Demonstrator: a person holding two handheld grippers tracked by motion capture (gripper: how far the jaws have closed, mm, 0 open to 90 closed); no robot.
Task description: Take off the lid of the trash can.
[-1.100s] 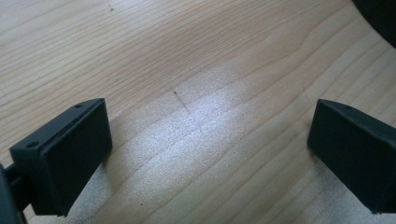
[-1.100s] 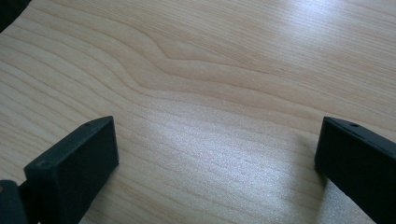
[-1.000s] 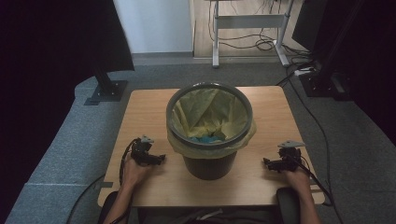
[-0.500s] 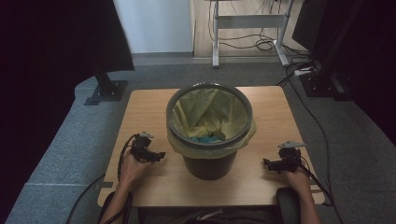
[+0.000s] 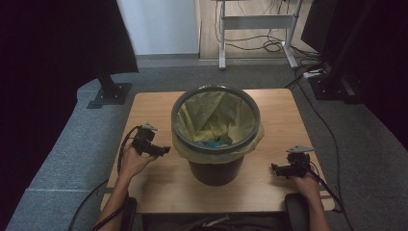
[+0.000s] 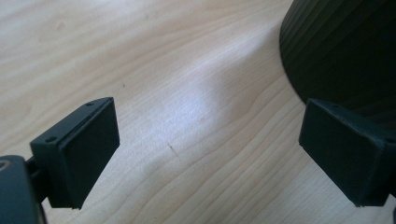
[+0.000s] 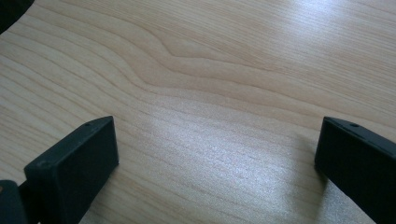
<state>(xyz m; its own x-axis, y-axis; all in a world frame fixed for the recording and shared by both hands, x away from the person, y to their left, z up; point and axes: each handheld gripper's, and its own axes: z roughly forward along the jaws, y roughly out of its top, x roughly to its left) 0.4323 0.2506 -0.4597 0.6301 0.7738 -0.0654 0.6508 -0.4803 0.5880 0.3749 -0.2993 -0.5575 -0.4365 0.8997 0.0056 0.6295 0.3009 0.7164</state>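
Right tool (image 7: pixel 215 163) jaws wide apart, nothing between; pale wood-grain table (image 7: pixel 210 70) beneath.

A dark ribbed plastic waste bin (image 5: pixel 215 166) lined with a yellow bag (image 5: pixel 211 115) stands in the middle of the pale wooden table (image 5: pixel 159 187) and blocks any straight path between its two sides. Bare wood lies open to the left and right of the bin, and a strip runs behind it. The left gripper (image 6: pixel 205 154), jaws wide apart, sits just beside the bin wall, with free tabletop between its jaws. The right gripper (image 7: pixel 215 163), also spread, has only open wood ahead.
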